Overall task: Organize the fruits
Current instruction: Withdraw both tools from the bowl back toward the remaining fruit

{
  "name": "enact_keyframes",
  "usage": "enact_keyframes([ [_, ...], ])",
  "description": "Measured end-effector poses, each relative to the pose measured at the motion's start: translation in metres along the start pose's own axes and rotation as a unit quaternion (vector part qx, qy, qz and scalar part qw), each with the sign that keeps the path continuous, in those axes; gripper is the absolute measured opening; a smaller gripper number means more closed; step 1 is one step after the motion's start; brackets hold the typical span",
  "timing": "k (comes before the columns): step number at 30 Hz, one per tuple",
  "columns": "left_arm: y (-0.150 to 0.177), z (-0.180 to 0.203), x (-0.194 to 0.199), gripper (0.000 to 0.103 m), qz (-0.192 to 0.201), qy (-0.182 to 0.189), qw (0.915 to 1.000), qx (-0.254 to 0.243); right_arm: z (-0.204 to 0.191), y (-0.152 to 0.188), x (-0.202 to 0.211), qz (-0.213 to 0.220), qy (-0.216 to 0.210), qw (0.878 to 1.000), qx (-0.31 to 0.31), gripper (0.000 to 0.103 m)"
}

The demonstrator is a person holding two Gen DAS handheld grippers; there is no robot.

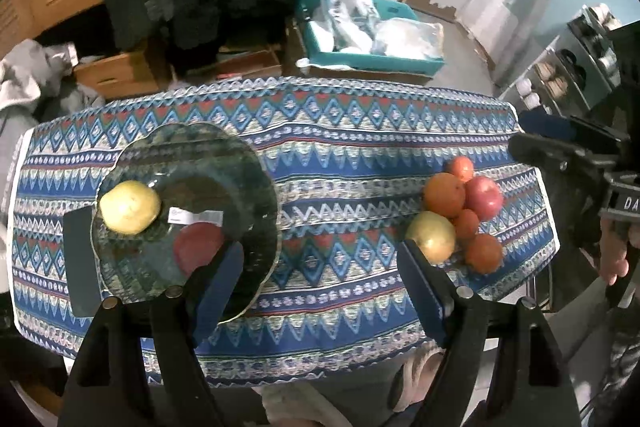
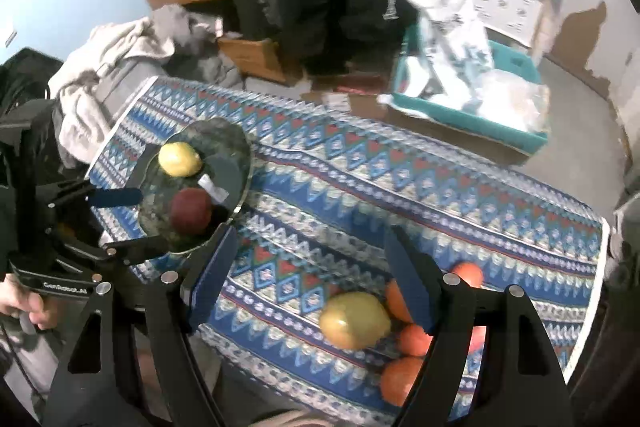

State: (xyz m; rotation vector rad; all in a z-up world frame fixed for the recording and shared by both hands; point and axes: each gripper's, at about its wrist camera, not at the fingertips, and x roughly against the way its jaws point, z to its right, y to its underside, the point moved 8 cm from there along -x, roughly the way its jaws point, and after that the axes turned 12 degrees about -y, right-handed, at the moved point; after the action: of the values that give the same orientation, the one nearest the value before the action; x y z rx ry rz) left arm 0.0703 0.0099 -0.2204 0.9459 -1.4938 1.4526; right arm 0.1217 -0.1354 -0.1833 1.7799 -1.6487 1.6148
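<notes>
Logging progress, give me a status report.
Left gripper and right gripper open, empty. Two fruits on plate; pile waiting on cloth. Nothing blocking.

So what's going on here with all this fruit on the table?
A person is sorting fruit with a hand-held gripper in each hand. The glass plate already holds a yellow apple and a red apple. The rest, a yellow apple, a red one and several oranges, sits in a pile on the patterned tablecloth. The left hand-held gripper is open near the plate; the right hand-held gripper is open above the pile, holding nothing.
</notes>
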Motion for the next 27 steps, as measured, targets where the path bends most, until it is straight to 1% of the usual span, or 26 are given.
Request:
enact_keyframes([
  [5, -0.005, 0.025, 0.007, 0.081, 0.005, 0.010, 0.9998, -0.015, 0.028, 0.007, 0.029, 0.023, 0.015, 0.999, -0.019, 0.079],
  [13, -0.013, 0.064, 0.013, 0.081, 0.016, 0.021, 0.9989, -0.040, 0.062, 0.026, 0.057, 0.041, 0.030, 0.998, -0.041, 0.080],
  [18, -0.013, 0.088, 0.007, 0.081, 0.010, 0.031, 0.9978, -0.058, 0.082, 0.044, 0.065, 0.044, 0.034, 0.997, -0.062, 0.080],
  [27, -0.012, 0.128, -0.013, 0.081, -0.005, 0.041, 0.9952, -0.089, 0.118, 0.073, 0.068, 0.034, 0.041, 0.994, -0.096, 0.081],
])
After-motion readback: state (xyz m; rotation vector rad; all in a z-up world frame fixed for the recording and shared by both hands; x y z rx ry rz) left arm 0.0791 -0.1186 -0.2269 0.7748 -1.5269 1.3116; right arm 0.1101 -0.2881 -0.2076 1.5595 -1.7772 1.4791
